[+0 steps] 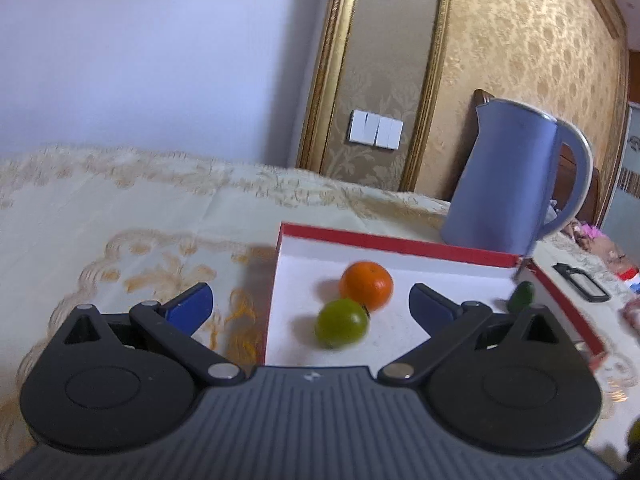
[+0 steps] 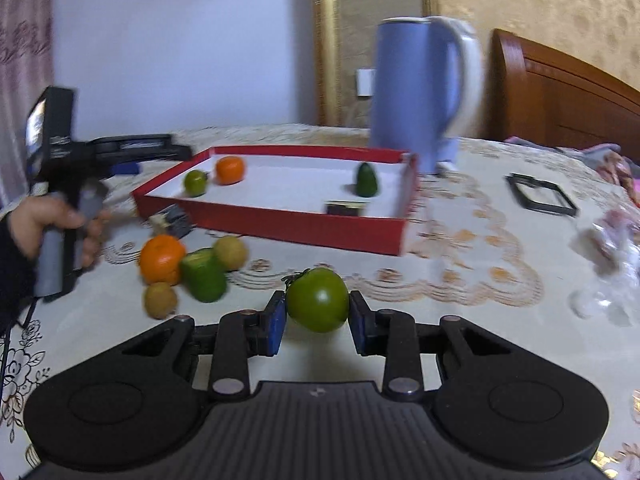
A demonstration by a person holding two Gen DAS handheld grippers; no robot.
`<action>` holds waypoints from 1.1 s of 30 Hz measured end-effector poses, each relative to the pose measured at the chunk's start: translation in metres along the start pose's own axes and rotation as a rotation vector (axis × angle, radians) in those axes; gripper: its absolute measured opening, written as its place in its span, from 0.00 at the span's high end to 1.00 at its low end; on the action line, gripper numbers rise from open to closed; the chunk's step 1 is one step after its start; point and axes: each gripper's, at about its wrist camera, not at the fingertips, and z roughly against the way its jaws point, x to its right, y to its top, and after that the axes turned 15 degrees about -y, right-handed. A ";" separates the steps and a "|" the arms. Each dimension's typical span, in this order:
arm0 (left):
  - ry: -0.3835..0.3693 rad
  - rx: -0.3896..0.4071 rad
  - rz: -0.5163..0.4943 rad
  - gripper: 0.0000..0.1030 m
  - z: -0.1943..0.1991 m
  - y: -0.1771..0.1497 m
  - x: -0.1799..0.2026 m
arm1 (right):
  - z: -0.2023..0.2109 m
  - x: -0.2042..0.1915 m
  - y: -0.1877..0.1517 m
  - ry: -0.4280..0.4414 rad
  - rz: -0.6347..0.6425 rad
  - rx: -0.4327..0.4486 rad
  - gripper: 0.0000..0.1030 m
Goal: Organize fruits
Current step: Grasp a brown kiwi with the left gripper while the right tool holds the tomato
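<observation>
Green tomato [image 2: 318, 305] clamped in right tool [image 2: 317, 322], underside hidden, left tool [image 1: 310, 312] apart, empty.

The avocado [image 1: 521, 296] in the left view is blurred; a dark fruit [image 1: 634, 436] at the right edge is cut off.

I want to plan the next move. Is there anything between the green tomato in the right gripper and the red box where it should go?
Nothing visible blocks it. The green tomato is clamped in the right gripper, and only bare tablecloth lies before the red box. Its near wall must be cleared; the loose fruits sit off left.
</observation>
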 end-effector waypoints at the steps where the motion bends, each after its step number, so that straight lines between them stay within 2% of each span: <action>1: -0.018 -0.008 0.011 0.00 0.010 -0.002 0.003 | 0.001 0.004 -0.001 -0.012 -0.001 0.003 0.69; 3: -0.047 -0.032 -0.005 0.00 0.029 -0.010 0.015 | -0.001 0.011 -0.005 -0.043 0.013 -0.002 0.69; 5: -0.074 -0.086 -0.063 0.00 0.048 -0.023 0.035 | -0.004 0.012 -0.009 -0.050 0.026 -0.007 0.69; 10: -0.105 -0.215 -0.189 0.00 0.079 -0.060 0.087 | -0.007 0.016 -0.014 -0.015 0.028 -0.002 0.69; 15: -0.095 -0.290 -0.317 0.00 0.079 -0.084 0.127 | -0.008 0.009 -0.014 -0.022 0.055 -0.011 0.69; 19: -0.110 -0.329 -0.285 0.00 0.071 -0.094 0.136 | -0.010 0.013 -0.014 -0.003 0.032 -0.027 0.69; 26: -0.136 -0.344 -0.189 0.40 0.058 -0.088 0.135 | -0.012 0.014 -0.014 0.016 0.021 -0.036 0.69; 28: -0.140 -0.342 -0.186 0.44 0.057 -0.086 0.137 | -0.012 0.015 -0.015 0.021 0.017 -0.035 0.69; 31: -0.142 -0.345 -0.192 0.56 0.056 -0.086 0.138 | -0.012 0.016 -0.015 0.025 0.011 -0.037 0.69; 32: -0.141 -0.342 -0.192 0.67 0.057 -0.086 0.137 | -0.012 0.015 -0.015 0.024 0.011 -0.037 0.69; 33: -0.138 -0.341 -0.189 0.72 0.057 -0.086 0.136 | -0.012 0.015 -0.015 0.024 0.011 -0.037 0.69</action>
